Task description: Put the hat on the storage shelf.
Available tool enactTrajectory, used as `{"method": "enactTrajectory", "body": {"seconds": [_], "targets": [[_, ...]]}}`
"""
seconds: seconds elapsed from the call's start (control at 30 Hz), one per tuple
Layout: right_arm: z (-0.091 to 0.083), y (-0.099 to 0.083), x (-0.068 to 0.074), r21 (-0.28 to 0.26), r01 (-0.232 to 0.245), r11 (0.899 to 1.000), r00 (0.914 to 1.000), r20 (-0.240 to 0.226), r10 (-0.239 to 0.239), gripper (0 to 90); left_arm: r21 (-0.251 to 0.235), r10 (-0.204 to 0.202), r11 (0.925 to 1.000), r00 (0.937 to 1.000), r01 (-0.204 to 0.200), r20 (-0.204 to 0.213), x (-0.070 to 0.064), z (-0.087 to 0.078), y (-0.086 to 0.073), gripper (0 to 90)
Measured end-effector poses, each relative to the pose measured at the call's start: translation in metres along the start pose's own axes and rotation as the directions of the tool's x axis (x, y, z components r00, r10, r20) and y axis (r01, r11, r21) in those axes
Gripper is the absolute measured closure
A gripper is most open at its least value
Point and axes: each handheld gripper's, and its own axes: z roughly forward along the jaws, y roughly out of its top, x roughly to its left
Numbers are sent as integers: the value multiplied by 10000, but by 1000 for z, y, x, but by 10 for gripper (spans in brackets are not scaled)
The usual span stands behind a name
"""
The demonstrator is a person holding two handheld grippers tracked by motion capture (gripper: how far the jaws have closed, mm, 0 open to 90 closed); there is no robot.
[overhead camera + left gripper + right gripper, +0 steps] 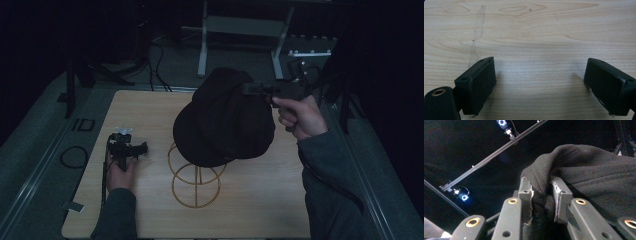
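A fold of a black hat (584,182) is clamped between the jaws of the right hand-held gripper (541,195), and the hat (225,117) is held at the centre of the high view, over a gold wire stand (196,182) set on the wooden surface (150,210). At the left of that frame, the left hand-held gripper (131,148) is kept low by the surface, its jaws spread wide over bare wood (536,37).
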Motion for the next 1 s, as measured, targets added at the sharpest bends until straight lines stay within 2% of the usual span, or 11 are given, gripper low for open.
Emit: {"method": "enactTrajectory", "body": {"seconds": [0.63, 1.0], "targets": [[32, -3, 3, 314, -16, 9995, 9986, -525, 33, 729, 13, 23, 10000, 10000, -23, 1, 0, 0, 0, 102], [50, -12, -2, 557, -229, 9982, 9971, -708, 268, 728, 15, 20, 10000, 10000, -20, -1, 0, 0, 0, 103]]}}
